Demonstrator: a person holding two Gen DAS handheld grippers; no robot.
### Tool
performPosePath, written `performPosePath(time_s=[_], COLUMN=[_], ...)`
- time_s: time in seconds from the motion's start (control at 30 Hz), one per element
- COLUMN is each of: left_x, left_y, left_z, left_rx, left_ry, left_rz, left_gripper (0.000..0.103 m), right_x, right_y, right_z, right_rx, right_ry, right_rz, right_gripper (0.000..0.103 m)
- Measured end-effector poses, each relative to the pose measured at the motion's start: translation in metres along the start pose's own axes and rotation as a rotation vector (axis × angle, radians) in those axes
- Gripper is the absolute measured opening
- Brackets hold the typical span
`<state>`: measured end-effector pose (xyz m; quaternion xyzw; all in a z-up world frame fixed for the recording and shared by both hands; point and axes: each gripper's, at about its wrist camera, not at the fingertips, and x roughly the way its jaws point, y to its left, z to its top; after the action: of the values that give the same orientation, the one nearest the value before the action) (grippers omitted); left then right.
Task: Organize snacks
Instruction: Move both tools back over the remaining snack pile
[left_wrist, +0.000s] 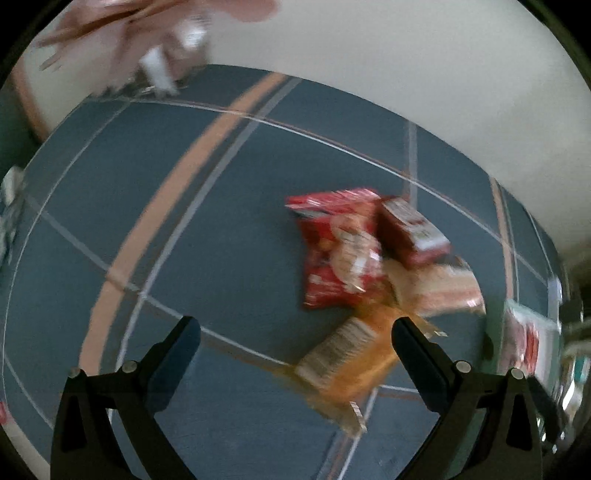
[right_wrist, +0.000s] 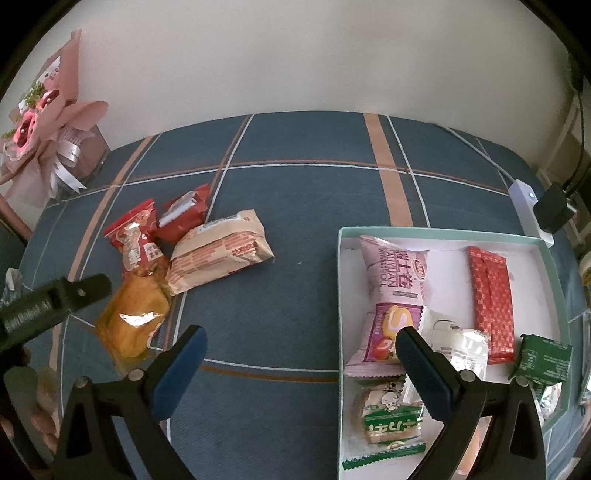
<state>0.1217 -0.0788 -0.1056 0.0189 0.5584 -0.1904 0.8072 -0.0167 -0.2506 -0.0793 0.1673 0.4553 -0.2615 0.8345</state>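
Observation:
On the blue plaid cloth lies a loose pile of snacks: an orange packet (right_wrist: 133, 321), a red bag (right_wrist: 133, 240), a small red pack (right_wrist: 184, 214) and a beige packet (right_wrist: 221, 254). My left gripper (left_wrist: 295, 332) hovers open just above the orange packet (left_wrist: 351, 365), whose right end lies under the right finger; the red bag (left_wrist: 340, 251) is beyond it. This view is blurred. My right gripper (right_wrist: 301, 336) is open and empty, its right finger over the white mint-rimmed box (right_wrist: 443, 230). Inside the box are a pink packet (right_wrist: 395, 280), a red bar (right_wrist: 491, 295) and a green-white packet (right_wrist: 388, 413).
A pink bouquet (right_wrist: 48, 122) stands at the far left by the wall. A white power strip (right_wrist: 528, 210) with a black plug (right_wrist: 554, 210) lies behind the box. A small green carton (right_wrist: 543, 358) leans on the box's right rim. Bare cloth separates pile and box.

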Motion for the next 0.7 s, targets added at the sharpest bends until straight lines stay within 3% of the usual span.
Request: performPosePath(time_s=[0.23, 0.33, 0.7], left_x=[0.014, 0.021, 0.021], left_y=[-0.018, -0.017, 0.015], left_z=[-0.004, -0.004, -0.004], left_rx=[0.057, 0.045, -0.123], left_ry=[0.043, 0.055, 0.047], left_rz=[-0.067, -0.041, 0.003], left_gripper=[0.103, 0.103, 0.103], right_x=[0.000, 0.000, 0.015], right_y=[-0.006, -0.009, -0.015], right_z=[0.002, 0.003, 0.029], right_rx=[0.016, 0.028, 0.080], right_ry=[0.003, 0.000, 0.017], right_rz=[0.002, 0.015, 0.023], right_gripper=[0.103, 0.103, 0.103])
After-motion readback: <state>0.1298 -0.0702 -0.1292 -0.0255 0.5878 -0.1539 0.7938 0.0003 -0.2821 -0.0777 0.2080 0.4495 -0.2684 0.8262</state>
